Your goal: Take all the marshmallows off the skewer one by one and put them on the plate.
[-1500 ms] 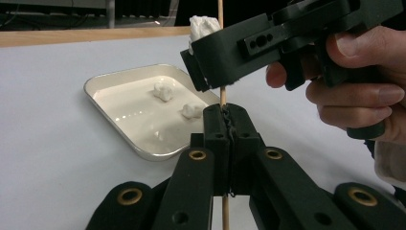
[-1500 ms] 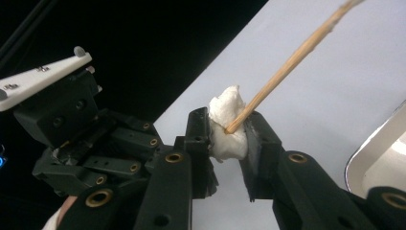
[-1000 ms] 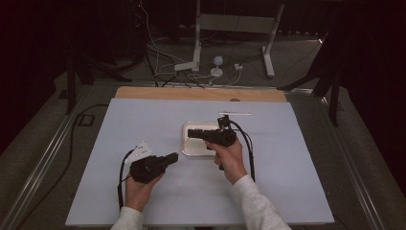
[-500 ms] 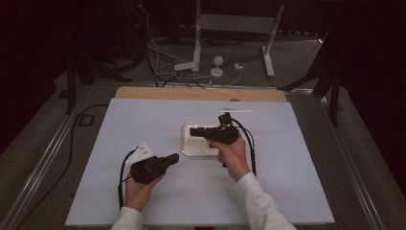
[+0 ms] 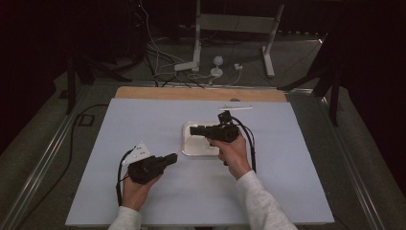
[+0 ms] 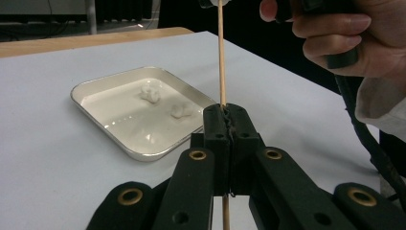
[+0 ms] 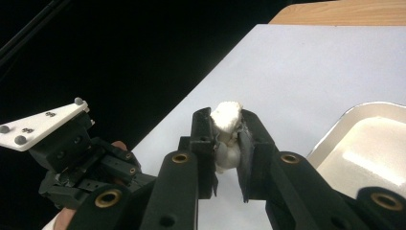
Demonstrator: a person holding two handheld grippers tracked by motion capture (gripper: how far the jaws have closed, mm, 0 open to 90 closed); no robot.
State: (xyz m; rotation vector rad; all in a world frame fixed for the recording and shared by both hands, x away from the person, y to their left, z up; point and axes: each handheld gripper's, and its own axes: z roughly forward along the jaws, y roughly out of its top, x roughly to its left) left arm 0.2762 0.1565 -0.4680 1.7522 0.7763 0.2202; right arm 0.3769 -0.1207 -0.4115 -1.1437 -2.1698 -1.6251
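My left gripper (image 6: pixel 225 112) is shut on a thin wooden skewer (image 6: pixel 220 57) that stands upright between its jaws. In the high view this left gripper (image 5: pixel 173 156) rests low near the table's front, pointing right. My right gripper (image 7: pixel 226 125) is shut on a soft white lump (image 7: pixel 226 112) and hovers in the high view as the right gripper (image 5: pixel 193 129) over the white tray (image 5: pixel 185 143), pointing left. The skewer's top reaches up toward that hand (image 6: pixel 344 33). Two more white lumps (image 6: pixel 151 92) lie in the tray (image 6: pixel 95 103).
The pale table sheet (image 5: pixel 297 167) has bare room on all sides of the tray. A wooden strip (image 5: pixel 201 93) runs along its far edge, with a thin white stick (image 5: pixel 235 108) near it. Cables and stand legs (image 5: pixel 196 62) lie on the floor beyond.
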